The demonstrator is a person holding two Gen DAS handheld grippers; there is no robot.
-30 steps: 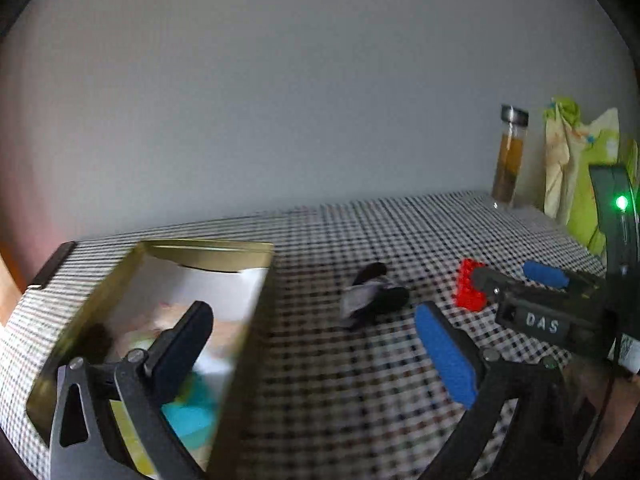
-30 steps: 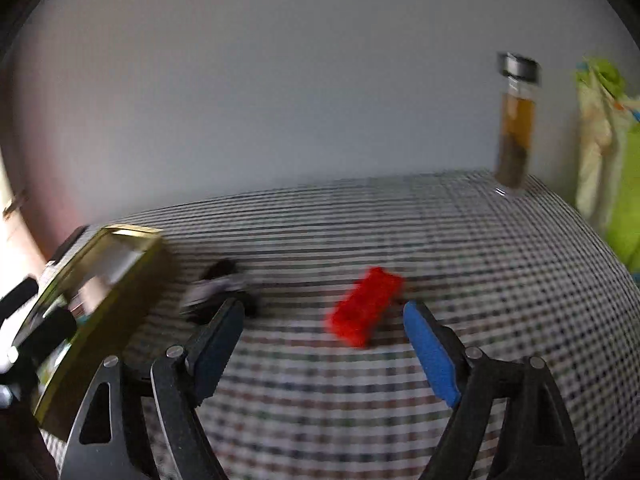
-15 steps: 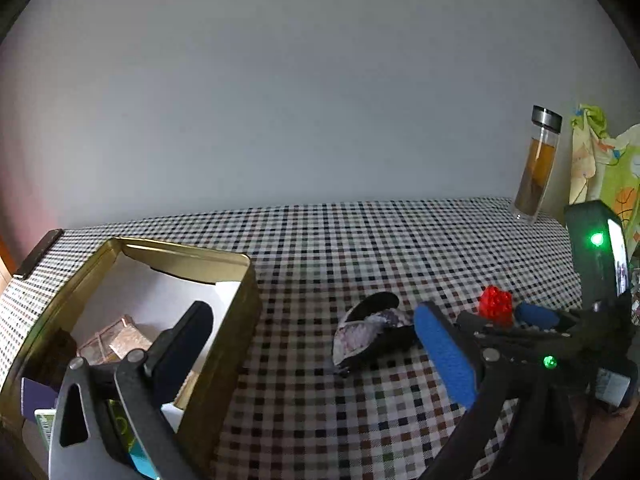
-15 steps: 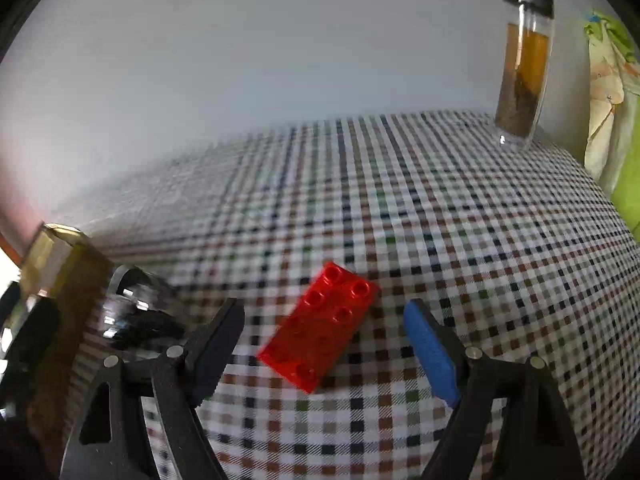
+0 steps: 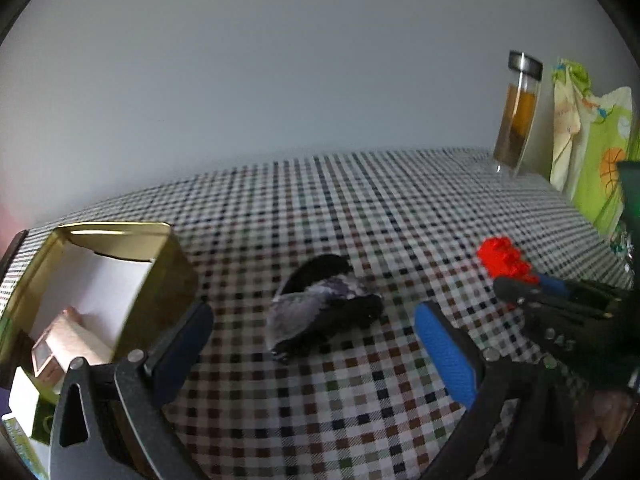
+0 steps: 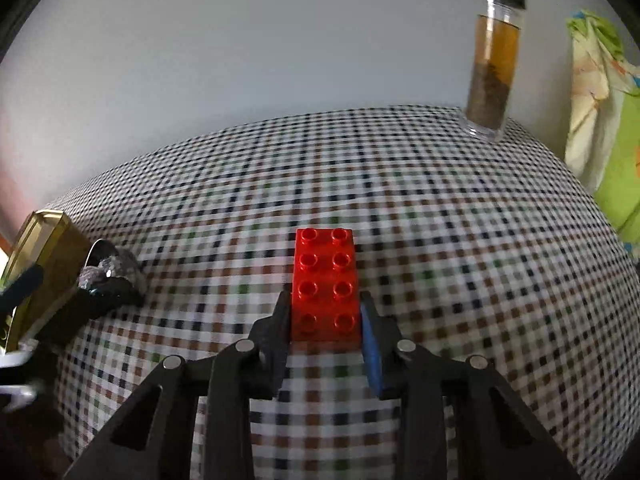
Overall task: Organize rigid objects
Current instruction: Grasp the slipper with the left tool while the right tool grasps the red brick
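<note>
Right gripper [image 6: 325, 312] fingers are clamped on red studded plastic brick [image 6: 325, 280]; left gripper [image 5: 312, 344] fingers are spread, gold tin's [image 5: 168, 264] contents seen at 9 o'clock only in left view.

Dim, soft daylight; blurred fisheye edges

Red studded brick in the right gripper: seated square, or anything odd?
Nothing stands out. The right gripper grips the red studded plastic brick squarely by its long sides at the near end, studs up, over the checked tablecloth.
</note>
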